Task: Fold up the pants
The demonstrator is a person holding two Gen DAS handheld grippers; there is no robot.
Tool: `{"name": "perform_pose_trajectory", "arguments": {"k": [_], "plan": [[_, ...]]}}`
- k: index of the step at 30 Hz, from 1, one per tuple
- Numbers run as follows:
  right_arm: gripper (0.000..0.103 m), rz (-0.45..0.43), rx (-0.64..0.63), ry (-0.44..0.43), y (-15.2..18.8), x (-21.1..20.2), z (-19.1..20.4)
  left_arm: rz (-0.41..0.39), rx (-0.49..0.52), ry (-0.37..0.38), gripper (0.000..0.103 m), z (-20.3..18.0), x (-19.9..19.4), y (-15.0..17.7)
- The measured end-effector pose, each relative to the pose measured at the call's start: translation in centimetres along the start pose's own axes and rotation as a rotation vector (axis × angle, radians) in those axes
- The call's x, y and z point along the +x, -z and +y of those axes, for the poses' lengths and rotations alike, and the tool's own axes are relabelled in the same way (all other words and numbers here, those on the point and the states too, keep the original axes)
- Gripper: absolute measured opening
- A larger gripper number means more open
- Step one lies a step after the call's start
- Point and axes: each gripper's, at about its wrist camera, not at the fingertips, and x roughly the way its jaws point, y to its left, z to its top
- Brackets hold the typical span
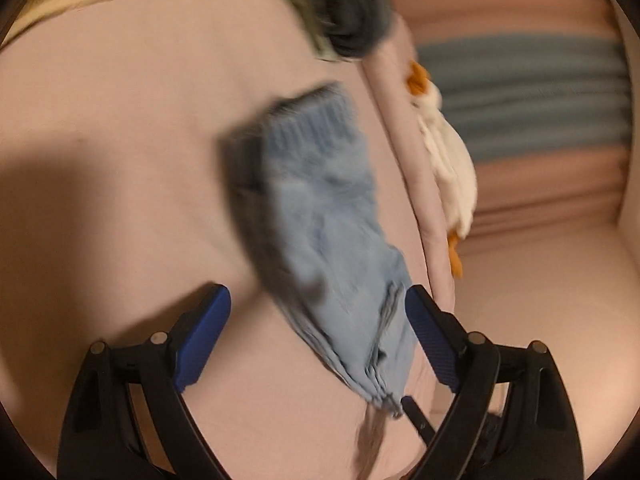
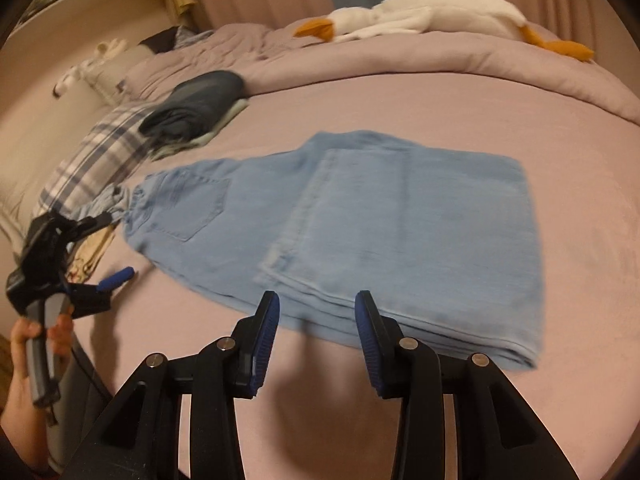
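The light-blue pants [image 2: 360, 232] are lying folded on the pink bed sheet [image 2: 400, 112], and only the right wrist view is showing them whole: waistband and back pocket toward the left, the doubled legs stacked toward the right. The right gripper [image 2: 318, 300] is hovering just at their near edge, its blue pads partly apart with nothing between them. That same view is catching the left gripper [image 2: 112, 248] off to the left, gripped by a hand [image 2: 36, 332], its fingers spread wide beside the waistband and clamping nothing.

The left wrist view, heavily blurred, is giving a narrower look: the pants [image 1: 332, 240] are appearing as a long blue strip running away between the left gripper's [image 1: 318, 300] widely spread fingers; whether a pad is touching the cloth cannot be told.

Both views are taking in a white plush goose [image 2: 420, 16] on the rolled duvet [image 2: 400, 64] and a dark folded garment [image 2: 200, 104]; the plaid pillow [image 2: 96, 160] is showing only from the right.
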Motion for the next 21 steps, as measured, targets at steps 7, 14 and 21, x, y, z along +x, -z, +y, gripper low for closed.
{"name": "perform_pose_trajectory", "arguments": {"k": [7, 14, 21], "plan": [[0.039, -0.018, -0.021, -0.052, -1.9, 0.8, 2.1, -0.04, -0.036, -0.003, 0.09, -1.1, 2.7, -2.7], [0.039, -0.013, -0.054, -0.024, -3.2, 1.9, 2.9, -0.082, -0.167, 0.037, 0.041, -0.6, 3.8, -3.7], [0.033, 0.032, -0.113, 0.011, -4.7, 5.6, 3.7, -0.12, -0.013, -0.024, 0.028, -1.5, 2.3, -2.8]]}}
